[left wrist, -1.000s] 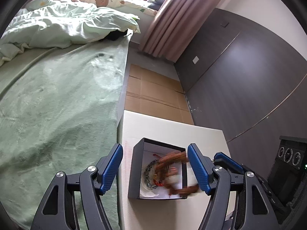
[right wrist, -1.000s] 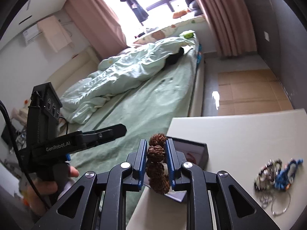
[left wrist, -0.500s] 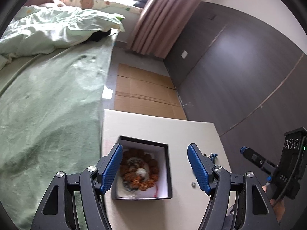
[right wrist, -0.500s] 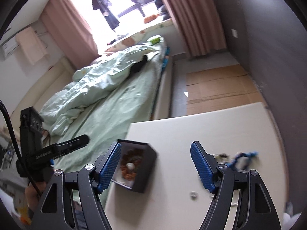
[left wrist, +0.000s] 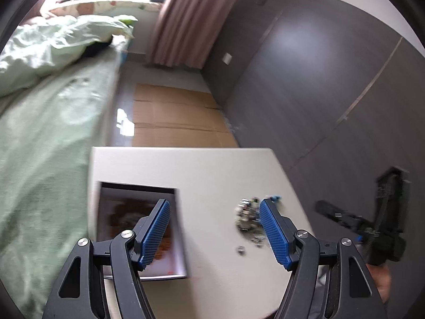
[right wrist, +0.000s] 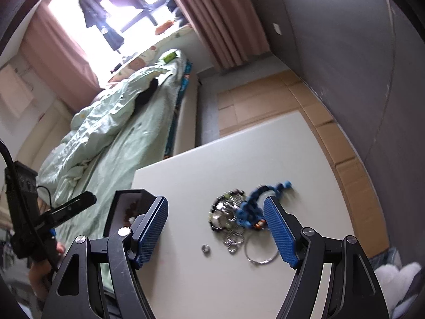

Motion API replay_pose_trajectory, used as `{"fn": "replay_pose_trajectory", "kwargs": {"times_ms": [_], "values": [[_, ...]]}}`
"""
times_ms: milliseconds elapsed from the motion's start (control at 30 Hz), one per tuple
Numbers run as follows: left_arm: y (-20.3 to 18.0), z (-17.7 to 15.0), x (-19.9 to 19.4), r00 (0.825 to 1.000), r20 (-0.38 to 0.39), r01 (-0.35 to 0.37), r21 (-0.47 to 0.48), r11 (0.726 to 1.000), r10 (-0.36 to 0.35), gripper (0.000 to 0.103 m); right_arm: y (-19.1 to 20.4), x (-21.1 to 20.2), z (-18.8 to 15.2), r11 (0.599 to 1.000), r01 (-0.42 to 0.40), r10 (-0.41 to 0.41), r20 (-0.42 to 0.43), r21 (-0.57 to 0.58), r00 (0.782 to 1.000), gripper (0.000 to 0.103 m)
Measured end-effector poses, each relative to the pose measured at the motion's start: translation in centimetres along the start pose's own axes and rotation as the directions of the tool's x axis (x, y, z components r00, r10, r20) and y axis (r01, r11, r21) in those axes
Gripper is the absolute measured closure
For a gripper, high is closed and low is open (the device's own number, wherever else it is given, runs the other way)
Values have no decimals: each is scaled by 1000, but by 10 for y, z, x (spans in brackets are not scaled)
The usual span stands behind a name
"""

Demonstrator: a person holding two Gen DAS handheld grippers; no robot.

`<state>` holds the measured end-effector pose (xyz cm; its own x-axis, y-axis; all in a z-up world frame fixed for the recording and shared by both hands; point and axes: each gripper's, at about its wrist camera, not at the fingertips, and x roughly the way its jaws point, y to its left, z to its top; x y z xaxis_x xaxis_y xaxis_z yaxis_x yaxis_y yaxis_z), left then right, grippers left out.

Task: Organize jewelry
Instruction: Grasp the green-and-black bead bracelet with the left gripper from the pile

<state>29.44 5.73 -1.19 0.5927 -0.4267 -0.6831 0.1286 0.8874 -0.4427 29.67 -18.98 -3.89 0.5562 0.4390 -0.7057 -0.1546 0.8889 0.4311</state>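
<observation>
A black jewelry box (left wrist: 178,228) with a white lining sits at the left of the white table (left wrist: 202,170); a brown seed-bead bracelet (left wrist: 127,210) lies inside it, blurred. It also shows in the right wrist view (right wrist: 114,212). A pile of loose jewelry (right wrist: 233,215) lies mid-table: a blue bead bracelet (right wrist: 252,202), dark beads, metal rings (right wrist: 261,252) and a small ring (right wrist: 205,248). The pile shows in the left wrist view (left wrist: 247,218) too. My left gripper (left wrist: 215,231) is open and empty above the table. My right gripper (right wrist: 215,231) is open and empty, above the pile.
A bed with green bedding (left wrist: 39,111) runs along the table's left side. Flattened cardboard (left wrist: 175,117) lies on the floor beyond the table. A dark wall (left wrist: 318,85) stands at the right. Pink curtains (right wrist: 220,18) hang at the back.
My right gripper opened and dropped the brown bracelet into the box, then swung right over the loose pile. My left gripper also shifted right, away from the box.
</observation>
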Motion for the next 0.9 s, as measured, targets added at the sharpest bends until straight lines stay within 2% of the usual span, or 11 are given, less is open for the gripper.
{"fn": "replay_pose_trajectory", "kwargs": {"times_ms": [67, 133, 233, 367, 467, 733, 900], "values": [[-10, 0, 11, 999, -27, 25, 17, 1000, -25, 32, -11, 4, -3, 999, 1, -1, -9, 32, 1000, 28], [-21, 3, 21, 999, -46, 22, 47, 999, -20, 32, -22, 6, -5, 998, 12, -11, -17, 62, 1000, 30], [-37, 8, 37, 996, -88, 24, 84, 996, -16, 37, -36, 11, -7, 995, 27, -24, -29, 99, 999, 37], [-53, 9, 61, 990, -142, 21, 119, 993, -4, 44, -50, 12, -7, 989, 24, -19, -31, 148, 999, 42], [-60, 7, 83, 980, -201, 22, 147, 989, 8, 52, -56, 8, -7, 986, 32, -30, -18, 164, 999, 42], [-62, 2, 135, 944, -328, 30, 193, 981, 36, 56, -82, 8, -8, 964, 6, 0, -24, 265, 1000, 42], [-55, -2, 153, 940, -340, 41, 187, 982, 26, 56, -94, 8, -8, 953, 3, 5, -27, 303, 1000, 42]]}}
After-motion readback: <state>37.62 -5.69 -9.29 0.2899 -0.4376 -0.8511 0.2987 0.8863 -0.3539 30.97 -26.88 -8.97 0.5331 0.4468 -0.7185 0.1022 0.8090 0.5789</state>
